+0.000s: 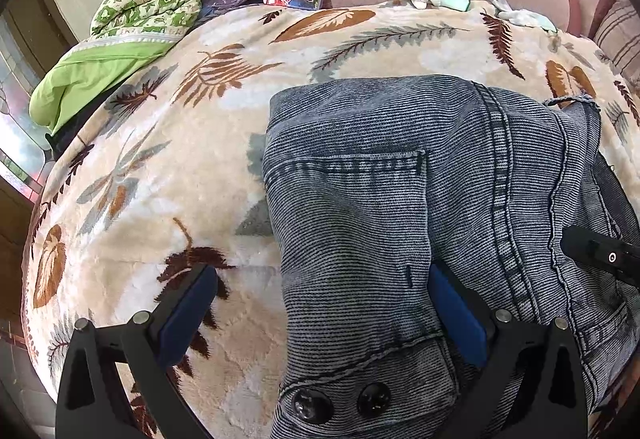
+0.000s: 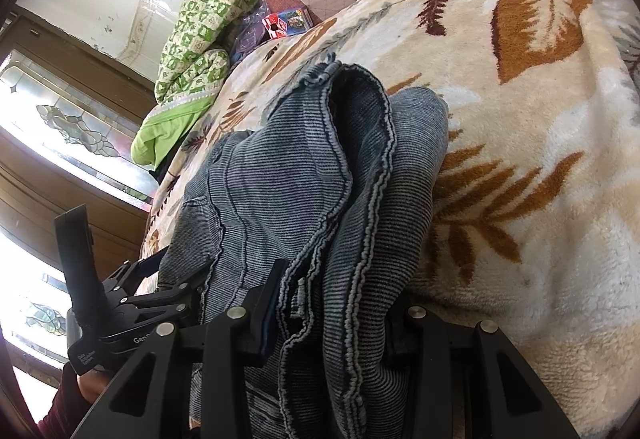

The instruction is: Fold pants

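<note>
The right gripper (image 2: 332, 323) has its fingers clenched on a thick bunch of the pants (image 2: 312, 175), probably several layers. The left gripper (image 1: 320, 315) stands released, one finger on the denim beside the buttons. The pants run away from both, across the bed blanket (image 1: 160, 167).

1. The left gripper (image 1: 322, 313) points steeply down with its blue pads spread wide; the right-hand pad (image 1: 456, 315) lies against the cloth between them.
2. The right gripper (image 2: 332, 313) is clamped on a thick bundle of cloth.
3. A hand (image 2: 90, 385) holds the left gripper's handle.
</note>
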`<state>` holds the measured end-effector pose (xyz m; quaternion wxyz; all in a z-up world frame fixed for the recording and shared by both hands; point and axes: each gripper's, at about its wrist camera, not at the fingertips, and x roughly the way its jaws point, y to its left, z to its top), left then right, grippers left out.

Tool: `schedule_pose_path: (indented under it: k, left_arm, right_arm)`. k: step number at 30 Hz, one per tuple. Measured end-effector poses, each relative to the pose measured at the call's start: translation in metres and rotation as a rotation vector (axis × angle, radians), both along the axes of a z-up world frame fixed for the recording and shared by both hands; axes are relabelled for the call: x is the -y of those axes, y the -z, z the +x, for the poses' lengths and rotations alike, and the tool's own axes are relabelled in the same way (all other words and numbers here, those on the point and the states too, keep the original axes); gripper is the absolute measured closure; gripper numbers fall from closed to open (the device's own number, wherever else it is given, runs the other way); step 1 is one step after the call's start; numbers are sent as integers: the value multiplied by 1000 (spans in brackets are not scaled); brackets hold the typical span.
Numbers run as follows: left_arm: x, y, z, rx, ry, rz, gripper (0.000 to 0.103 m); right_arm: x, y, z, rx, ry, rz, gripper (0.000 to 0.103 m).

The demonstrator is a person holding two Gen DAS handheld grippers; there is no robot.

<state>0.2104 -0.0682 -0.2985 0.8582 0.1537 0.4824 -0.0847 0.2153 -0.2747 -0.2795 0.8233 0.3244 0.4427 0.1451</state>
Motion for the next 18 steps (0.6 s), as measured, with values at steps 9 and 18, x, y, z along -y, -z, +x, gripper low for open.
schedule_pose_path:
  k: [9,18]
  left_arm:
    - [-7,2,5,-62,-48,-60,0]
    - [-12,-28,-27,43,-72,-8,0]
  right_arm:
    - [-3,0,2,-7,-8,7,61]
    - [7,8,-8,43,2,63,55]
